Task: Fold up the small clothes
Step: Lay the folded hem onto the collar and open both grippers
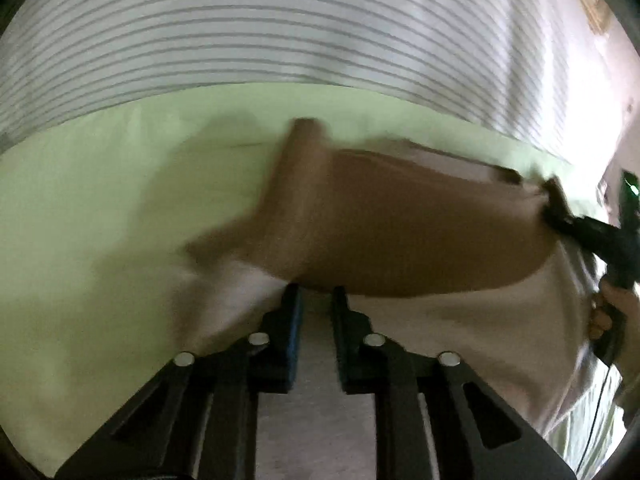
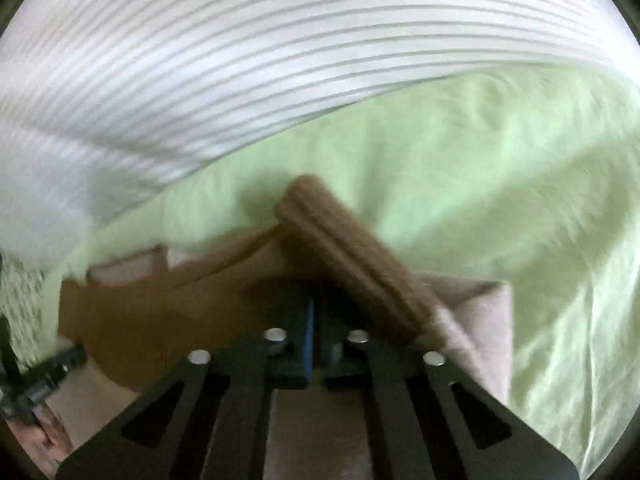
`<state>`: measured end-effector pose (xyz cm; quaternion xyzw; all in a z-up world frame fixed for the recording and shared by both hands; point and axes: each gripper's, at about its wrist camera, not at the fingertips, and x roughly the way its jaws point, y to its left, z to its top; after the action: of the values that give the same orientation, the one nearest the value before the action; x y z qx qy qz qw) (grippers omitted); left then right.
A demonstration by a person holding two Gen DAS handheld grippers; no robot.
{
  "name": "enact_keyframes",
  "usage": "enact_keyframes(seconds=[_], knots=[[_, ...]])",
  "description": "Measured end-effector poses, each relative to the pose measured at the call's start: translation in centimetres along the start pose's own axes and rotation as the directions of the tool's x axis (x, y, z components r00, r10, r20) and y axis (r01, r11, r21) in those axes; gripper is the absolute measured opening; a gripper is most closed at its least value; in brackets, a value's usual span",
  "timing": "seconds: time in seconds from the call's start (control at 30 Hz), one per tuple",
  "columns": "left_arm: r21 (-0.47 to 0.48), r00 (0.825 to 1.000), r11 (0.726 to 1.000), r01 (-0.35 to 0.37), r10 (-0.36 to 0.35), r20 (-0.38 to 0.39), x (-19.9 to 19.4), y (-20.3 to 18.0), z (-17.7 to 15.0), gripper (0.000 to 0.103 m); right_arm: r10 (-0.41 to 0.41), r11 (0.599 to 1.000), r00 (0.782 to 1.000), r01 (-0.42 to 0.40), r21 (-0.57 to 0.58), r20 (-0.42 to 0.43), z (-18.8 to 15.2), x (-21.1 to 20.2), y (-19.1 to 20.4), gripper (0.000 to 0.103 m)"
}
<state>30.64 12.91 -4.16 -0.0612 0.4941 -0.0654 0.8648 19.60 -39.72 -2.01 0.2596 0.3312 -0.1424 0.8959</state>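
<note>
A small garment with a brown outer side (image 1: 400,232) and a pale beige inner side (image 1: 460,320) lies on a light green sheet (image 1: 100,208). In the left wrist view my left gripper (image 1: 318,296) has its jaws a little apart, at the garment's near edge, with beige cloth between the fingers. My right gripper (image 1: 554,200) shows at the right edge, shut on the garment's far corner. In the right wrist view the right gripper (image 2: 316,304) is shut on the brown cloth (image 2: 168,300), a ribbed brown cuff (image 2: 352,256) lifted beside it. The frames are motion-blurred.
A white cloth with grey stripes (image 1: 280,28) covers the surface beyond the green sheet, also in the right wrist view (image 2: 240,64). The person's hand (image 1: 612,312) holds the right gripper's handle. The left gripper (image 2: 44,372) shows at the lower left of the right wrist view.
</note>
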Motion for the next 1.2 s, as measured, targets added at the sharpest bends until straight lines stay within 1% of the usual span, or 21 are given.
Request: enact_keyframes(seconds=[0.1, 0.17, 0.23, 0.27, 0.3, 0.37, 0.43, 0.5, 0.57, 0.6, 0.63, 0.67, 0.7, 0.73, 0.8, 0.87, 0.9, 0.93, 1.0, 1.07, 1.2], knots=[[-0.039, 1.000, 0.999, 0.005, -0.004, 0.012, -0.9, 1.1, -0.2, 0.010, -0.021, 1.000, 0.998, 0.020, 0.021, 0.057, -0.6, -2.0, -0.4, 0.005], [-0.057, 1.000, 0.998, -0.021, 0.022, 0.022, -1.9, 0.9, -0.4, 0.013, 0.028, 0.999, 0.998, -0.030, 0.038, 0.060, -1.3, -3.4, -0.2, 0.005], [-0.069, 0.998, 0.998, 0.004, 0.000, 0.061, -3.9, -0.3, -1.2, 0.035, 0.084, 0.996, 0.994, -0.086, 0.021, 0.064, -2.1, -4.8, 0.3, 0.005], [-0.065, 0.997, 0.998, 0.019, -0.014, 0.074, -5.1, -0.3, -1.9, 0.040, 0.140, 0.990, 0.989, -0.140, -0.004, 0.052, -2.7, -6.1, 0.1, 0.005], [-0.061, 0.995, 0.997, 0.045, -0.040, 0.087, -6.0, -1.0, -2.7, 0.045, 0.164, 0.986, 0.986, -0.163, -0.027, 0.042, -3.4, -6.9, 0.4, 0.005], [-0.062, 0.993, 0.993, 0.097, -0.092, 0.078, -7.0, -2.0, -4.4, 0.047, 0.207, 0.974, 0.978, -0.206, -0.095, 0.009, -5.4, -8.2, 1.6, 0.005], [-0.068, 0.993, 0.991, 0.113, -0.110, 0.048, -7.2, -2.6, -6.1, 0.047, 0.206, 0.966, 0.978, -0.209, -0.150, -0.038, -7.9, -9.3, 2.0, 0.005], [-0.070, 0.996, 0.994, 0.089, -0.089, 0.015, -6.7, -2.5, -7.6, 0.047, 0.191, 0.965, 0.979, -0.201, -0.168, -0.074, -9.6, -9.8, 1.7, 0.005], [-0.076, 0.999, 0.996, 0.051, -0.052, -0.008, -6.2, -2.2, -8.6, 0.045, 0.113, 0.969, 0.987, -0.135, -0.208, -0.115, -11.1, -9.2, 1.6, 0.005], [-0.083, 0.999, 0.996, 0.044, -0.045, -0.015, -6.2, -1.3, -9.0, 0.039, 0.046, 0.970, 0.991, -0.075, -0.231, -0.126, -11.8, -9.0, 0.9, 0.005], [-0.096, 0.999, 0.994, 0.047, -0.049, -0.018, -6.0, -0.4, -9.2, 0.030, 0.002, 0.972, 0.991, -0.033, -0.234, -0.132, -12.1, -8.9, 0.1, 0.003], [-0.102, 0.999, 0.994, 0.039, -0.041, -0.018, -5.7, -0.1, -9.4, 0.025, 0.006, 0.978, 0.991, -0.034, -0.207, -0.132, -11.9, -8.9, -0.5, 0.000], [-0.110, 0.999, 0.994, 0.025, -0.027, -0.020, -5.6, 0.4, -9.2, 0.013, 0.018, 0.986, 0.992, -0.038, -0.161, -0.125, -11.8, -9.1, -1.9, 0.000], [-0.136, 0.999, 0.990, 0.031, -0.034, -0.021, -5.8, 1.2, -9.1, 0.011, 0.026, 0.990, 0.992, -0.042, -0.133, -0.120, -11.5, -9.4, -2.8, 0.000], [-0.171, 0.999, 0.985, 0.036, -0.039, -0.012, -6.3, 2.7, -9.4, 0.011, 0.028, 0.994, 0.993, -0.040, -0.105, -0.112, -11.5, -9.8, -3.1, 0.000], [-0.200, 1.000, 0.980, -0.017, 0.015, -0.014, -7.5, 4.2, -9.6, 0.018, 0.012, 0.996, 0.995, -0.021, -0.085, -0.102, -11.2, -10.3, -3.5, 0.000], [-0.225, 1.000, 0.974, -0.015, 0.013, -0.011, -8.1, 4.8, -9.8, 0.024, 0.011, 0.997, 0.995, -0.018, -0.069, -0.097, -11.3, -10.9, -3.6, 0.000], [-0.255, 1.000, 0.967, -0.011, 0.010, -0.007, -8.7, 5.3, -10.1, 0.043, 0.012, 0.998, 0.996, -0.017, -0.057, -0.092, -11.1, -11.4, -3.7, 0.002], [-0.293, 0.998, 0.955, -0.053, 0.058, 0.010, -10.1, 6.3, -11.0, 0.059, 0.004, 0.999, 0.997, -0.007, -0.047, -0.075, -11.1, -12.8, -3.4, 0.004], [-0.335, 0.999, 0.941, -0.037, 0.048, 0.025, -11.4, 6.9, -11.9, 0.060, 0.031, 0.998, 0.998, -0.033, -0.049, -0.055, -11.1, -14.3, -2.6, 0.004], [-0.418, 1.000, 0.908, 0.003, 0.008, 0.026, -12.8, 7.1, -13.9, 0.067, 0.108, 0.992, 0.994, -0.110, -0.061, -0.035, -10.3, -14.8, 0.0, 0.008]])
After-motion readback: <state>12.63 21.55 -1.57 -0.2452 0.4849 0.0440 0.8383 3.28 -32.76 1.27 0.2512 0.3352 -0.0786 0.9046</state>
